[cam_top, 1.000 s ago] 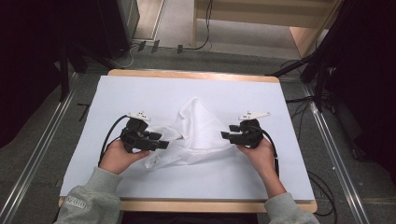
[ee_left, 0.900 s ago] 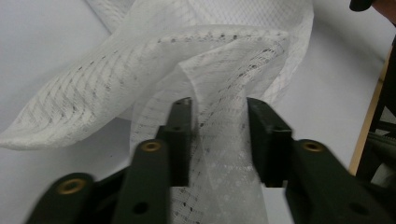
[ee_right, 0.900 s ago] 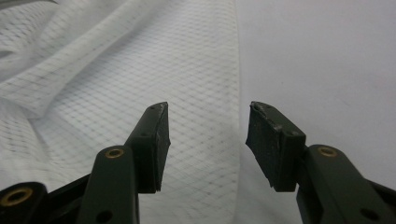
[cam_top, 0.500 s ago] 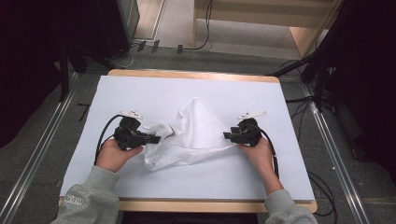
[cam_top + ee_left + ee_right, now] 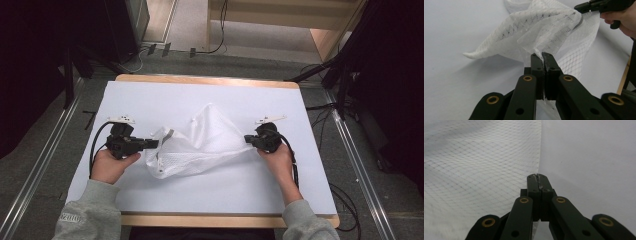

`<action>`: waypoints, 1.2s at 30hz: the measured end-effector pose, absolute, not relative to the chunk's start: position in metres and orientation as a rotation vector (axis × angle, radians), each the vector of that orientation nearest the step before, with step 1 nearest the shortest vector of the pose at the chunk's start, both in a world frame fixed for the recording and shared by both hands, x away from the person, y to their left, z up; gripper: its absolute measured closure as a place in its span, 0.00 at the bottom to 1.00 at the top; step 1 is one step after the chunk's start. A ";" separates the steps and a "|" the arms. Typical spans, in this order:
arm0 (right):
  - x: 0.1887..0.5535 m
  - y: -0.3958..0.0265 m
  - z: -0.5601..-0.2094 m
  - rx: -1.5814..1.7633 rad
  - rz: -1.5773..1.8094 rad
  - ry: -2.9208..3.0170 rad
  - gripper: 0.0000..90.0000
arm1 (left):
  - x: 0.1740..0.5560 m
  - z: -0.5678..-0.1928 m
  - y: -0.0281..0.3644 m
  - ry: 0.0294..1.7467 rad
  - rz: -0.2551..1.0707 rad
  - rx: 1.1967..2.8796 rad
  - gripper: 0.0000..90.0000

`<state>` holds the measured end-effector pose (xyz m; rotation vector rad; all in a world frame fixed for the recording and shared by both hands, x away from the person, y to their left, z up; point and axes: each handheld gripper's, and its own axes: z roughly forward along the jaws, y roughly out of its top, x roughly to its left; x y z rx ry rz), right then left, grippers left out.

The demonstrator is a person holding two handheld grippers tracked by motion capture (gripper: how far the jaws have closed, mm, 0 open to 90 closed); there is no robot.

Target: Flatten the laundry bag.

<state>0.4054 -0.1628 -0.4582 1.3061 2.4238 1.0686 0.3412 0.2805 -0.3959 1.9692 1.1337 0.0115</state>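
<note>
Between the two claws, the white mesh bag hangs stretched, left gripper and right gripper both clamped on its edges, so I'd pull apart evenly without tearing the netting.

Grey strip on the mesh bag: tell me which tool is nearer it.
Left. The left tool is shut on the mesh bag right beside the grey strip; the right tool pinches the bag's opposite edge, far across from it.
</note>
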 end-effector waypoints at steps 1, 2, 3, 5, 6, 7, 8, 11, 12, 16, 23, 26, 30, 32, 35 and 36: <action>0.406 -0.165 -0.457 1.306 1.078 2.414 1.00 | 0.341 -0.396 0.283 1.144 0.016 1.958 0.99; 0.407 -0.170 -0.454 1.323 1.085 2.393 1.00 | 0.340 -0.395 0.285 1.152 0.019 1.947 0.99; 0.407 -0.170 -0.454 1.323 1.085 2.393 1.00 | 0.339 -0.395 0.287 1.157 0.024 1.938 0.99; 0.409 -0.175 -0.451 1.327 1.093 2.376 1.00 | 0.338 -0.395 0.291 1.167 0.020 1.918 0.99; 0.411 -0.180 -0.448 1.338 1.110 2.356 1.00 | 0.337 -0.395 0.292 1.169 0.024 1.918 1.00; 0.411 -0.180 -0.448 1.338 1.110 2.356 1.00 | 0.336 -0.395 0.293 1.173 0.028 1.916 1.00; 0.412 -0.183 -0.446 1.342 1.114 2.346 1.00 | 0.335 -0.395 0.293 1.174 0.025 1.917 1.00; 0.415 -0.191 -0.443 1.361 1.122 2.317 1.00 | 0.333 -0.396 0.293 1.177 0.013 1.920 1.00; 0.415 -0.191 -0.443 1.361 1.122 2.317 1.00 | 0.332 -0.396 0.292 1.178 0.009 1.922 1.00; 0.421 -0.203 -0.442 1.384 1.109 2.285 1.00 | 0.329 -0.400 0.289 1.181 -0.007 1.938 1.00; 0.427 -0.210 -0.443 1.408 1.078 2.268 1.00 | 0.323 -0.408 0.270 1.157 -0.063 2.005 0.99; 0.429 -0.212 -0.445 1.422 1.069 2.271 1.00 | 0.323 -0.410 0.268 1.158 -0.057 2.024 0.92; 0.430 -0.216 -0.447 1.429 1.087 2.276 1.00 | 0.323 -0.407 0.275 1.145 -0.043 2.011 0.79; 0.429 -0.217 -0.447 1.438 1.113 2.270 0.89 | 0.324 -0.405 0.280 1.145 -0.029 2.008 0.74; 0.425 -0.219 -0.443 1.430 1.154 2.263 0.79 | 0.328 -0.403 0.292 1.173 0.009 1.978 0.68; 0.425 -0.219 -0.443 1.430 1.154 2.263 0.79 | 0.328 -0.403 0.292 1.173 0.009 1.978 0.68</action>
